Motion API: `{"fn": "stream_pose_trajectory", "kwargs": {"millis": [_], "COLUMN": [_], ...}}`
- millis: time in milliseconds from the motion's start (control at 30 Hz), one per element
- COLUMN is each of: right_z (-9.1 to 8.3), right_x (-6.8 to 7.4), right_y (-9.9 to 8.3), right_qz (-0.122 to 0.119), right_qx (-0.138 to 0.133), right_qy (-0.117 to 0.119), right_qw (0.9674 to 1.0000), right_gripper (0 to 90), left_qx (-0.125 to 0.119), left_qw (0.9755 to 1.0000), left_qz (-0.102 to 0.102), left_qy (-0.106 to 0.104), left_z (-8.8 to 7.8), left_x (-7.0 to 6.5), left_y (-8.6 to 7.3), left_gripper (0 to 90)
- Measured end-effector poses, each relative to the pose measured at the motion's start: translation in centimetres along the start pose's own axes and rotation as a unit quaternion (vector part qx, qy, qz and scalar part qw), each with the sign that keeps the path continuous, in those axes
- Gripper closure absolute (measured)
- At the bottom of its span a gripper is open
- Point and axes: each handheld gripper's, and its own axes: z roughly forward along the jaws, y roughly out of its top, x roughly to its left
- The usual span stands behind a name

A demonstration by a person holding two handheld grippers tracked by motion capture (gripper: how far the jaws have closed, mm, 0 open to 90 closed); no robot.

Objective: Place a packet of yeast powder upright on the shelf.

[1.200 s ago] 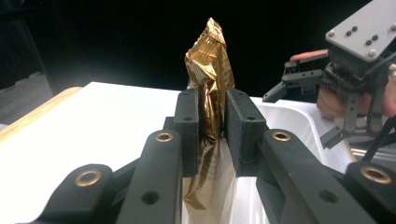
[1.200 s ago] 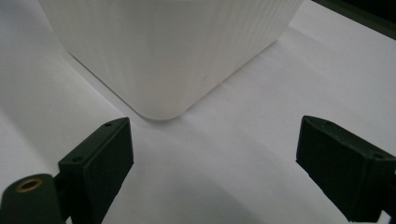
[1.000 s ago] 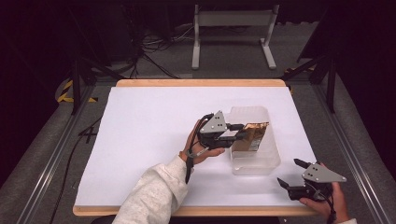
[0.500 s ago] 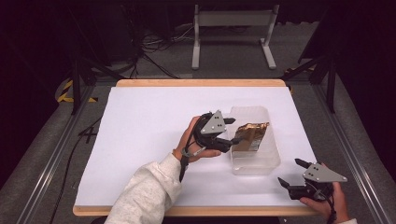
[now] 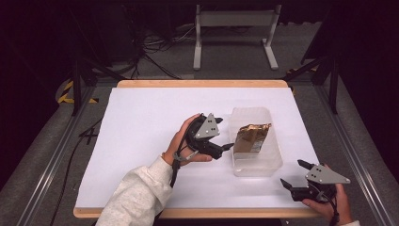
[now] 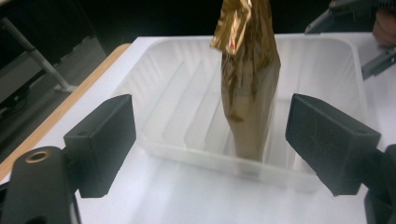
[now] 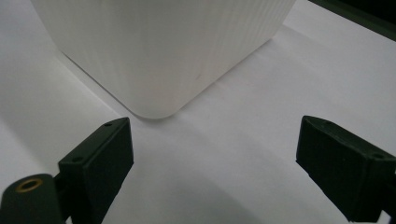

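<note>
My left gripper (image 5: 226, 148) sits just left of the clear plastic tray (image 5: 277, 162), jaws have just been opening, now wide apart with nothing between them. Gold foil packet (image 5: 251, 137) lies in the tray, right of table centre; in the left gripper view it's beyond the pads, not touched. My right gripper (image 5: 292, 174) rests at the near right table (image 5: 141, 122) edge, jaws spread wide, empty, just short of the tray's near corner.

left gripper (image 5: 227, 147) jaws just opened off gold packet (image 5: 251, 137), drawn back outside clear tray (image 5: 277, 160)
</note>
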Motion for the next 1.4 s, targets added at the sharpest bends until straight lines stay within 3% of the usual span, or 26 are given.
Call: {"fn": "stream_pose_trajectory", "kwargs": {"millis": [200, 300, 800, 1400], "right_z": [0.0, 0.0, 0.1, 0.1], "right_x": [0.0, 0.1, 0.1, 0.2], "right_y": [0.0, 0.1, 0.1, 0.1], "right_qz": [-0.002, 0.0, -0.002, -0.003], "right_qx": [0.0, -0.002, -0.001, 0.0], "right_qy": [0.001, 0.003, 0.002, 0.004], "right_qw": [1.0, 1.0, 1.0, 1.0], "right_gripper": [11.7, 11.7, 11.7, 11.5], "left_qx": [0.021, 0.028, 0.072, 0.119], "left_qw": [0.9996, 0.9988, 0.9948, 0.9851], "left_qz": [0.005, 0.009, 0.0, -0.026], "left_qy": [0.016, 0.04, 0.073, 0.122], "left_z": [-1.0, -1.9, -4.7, -8.0], "left_x": [0.2, 0.3, 1.2, 1.4], "left_y": [-1.4, -2.3, -5.5, -10.0], "left_gripper": [14.2, 15.6, 13.7, 11.5]}}
